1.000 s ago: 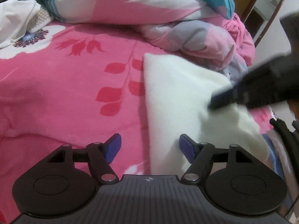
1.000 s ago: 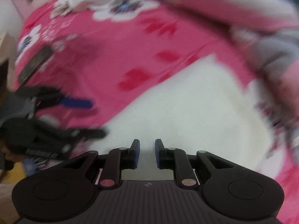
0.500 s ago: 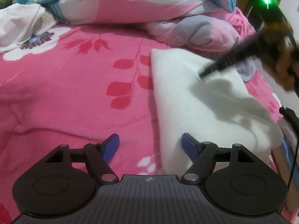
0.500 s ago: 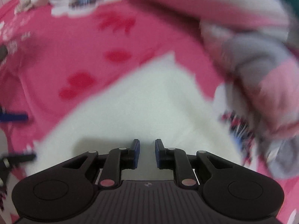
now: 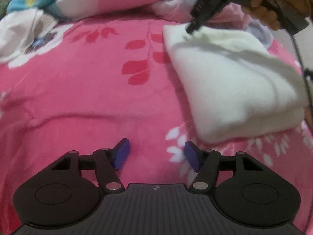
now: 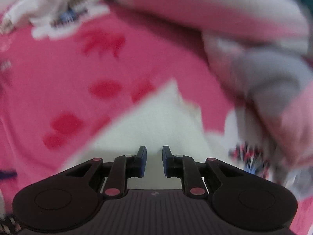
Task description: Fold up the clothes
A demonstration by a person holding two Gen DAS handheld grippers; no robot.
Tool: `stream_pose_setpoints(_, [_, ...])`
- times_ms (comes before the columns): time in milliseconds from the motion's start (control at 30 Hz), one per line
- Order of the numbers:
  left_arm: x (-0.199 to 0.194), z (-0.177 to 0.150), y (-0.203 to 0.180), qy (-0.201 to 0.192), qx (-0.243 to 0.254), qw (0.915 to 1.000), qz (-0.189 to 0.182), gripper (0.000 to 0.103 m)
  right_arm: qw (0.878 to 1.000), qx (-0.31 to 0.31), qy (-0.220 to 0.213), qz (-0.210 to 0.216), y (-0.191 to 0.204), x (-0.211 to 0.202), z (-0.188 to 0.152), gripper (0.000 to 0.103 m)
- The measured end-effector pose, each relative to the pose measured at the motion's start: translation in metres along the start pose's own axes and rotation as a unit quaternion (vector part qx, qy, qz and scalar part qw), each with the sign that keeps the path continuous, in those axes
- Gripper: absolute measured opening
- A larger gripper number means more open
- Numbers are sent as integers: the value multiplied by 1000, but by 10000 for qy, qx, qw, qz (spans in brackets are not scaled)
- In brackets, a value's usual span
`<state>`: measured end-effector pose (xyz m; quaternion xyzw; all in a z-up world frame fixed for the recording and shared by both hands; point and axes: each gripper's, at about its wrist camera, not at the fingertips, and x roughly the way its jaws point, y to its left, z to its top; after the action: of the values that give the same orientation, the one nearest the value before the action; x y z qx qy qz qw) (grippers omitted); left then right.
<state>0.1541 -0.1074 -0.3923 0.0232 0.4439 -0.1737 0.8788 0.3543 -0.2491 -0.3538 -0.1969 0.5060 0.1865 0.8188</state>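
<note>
Two claws: left claw (image 5: 155, 155) closing, empty, cloth (image 5: 230, 82) to its right; right claw (image 5: 190, 29) near-shut, empty, at cloth's far corner.

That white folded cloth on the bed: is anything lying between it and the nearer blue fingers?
Nothing visible does. Only bare pink bedsheet lies between the left gripper and the white folded cloth, up and to its right. Its fingers are closing on nothing.

No readable text, labels or numbers in either view; right wrist view is motion-blurred, so small print there may be lost.
</note>
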Motion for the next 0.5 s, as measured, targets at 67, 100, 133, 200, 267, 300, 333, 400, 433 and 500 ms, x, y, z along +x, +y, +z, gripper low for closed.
stream_pose_setpoints(67, [-2,0,4,6,-115,9999,-32,62,9996,24,-297,-1,2,-2,15,17])
stream_pose_setpoints(100, [-3,0,6,9,-173,9998,-48,62,9996,46,-282,-20,3,10,18,17])
stream_pose_setpoints(133, [-5,2,7,1,-208,9998,-45,62,9996,67,-268,-39,3,21,21,18])
stream_pose_setpoints(200, [-9,8,12,-52,-332,9994,-32,62,9999,24,-125,-91,4,51,20,18])
stream_pose_setpoints(267, [-15,17,19,-143,-512,9986,-11,63,9996,-81,-239,-108,5,60,17,18])
stream_pose_setpoints(300, [-18,24,26,-222,-731,9971,-6,64,9996,-110,-211,-156,6,55,21,18])
stream_pose_setpoints(333, [-20,32,33,-293,-1007,9945,-37,64,9995,-126,-191,-197,7,49,23,18])
stream_pose_setpoints(400, [-23,49,47,-519,-1578,9860,-132,64,9995,-6,-243,-188,3,29,21,18])
stream_pose_setpoints(433, [-23,59,49,-687,-1690,9831,-159,65,9994,95,-263,-214,0,17,18,18])
stream_pose_setpoints(500, [-22,77,46,-1014,-1760,9789,-237,67,9988,329,-290,-233,-11,-9,10,18])
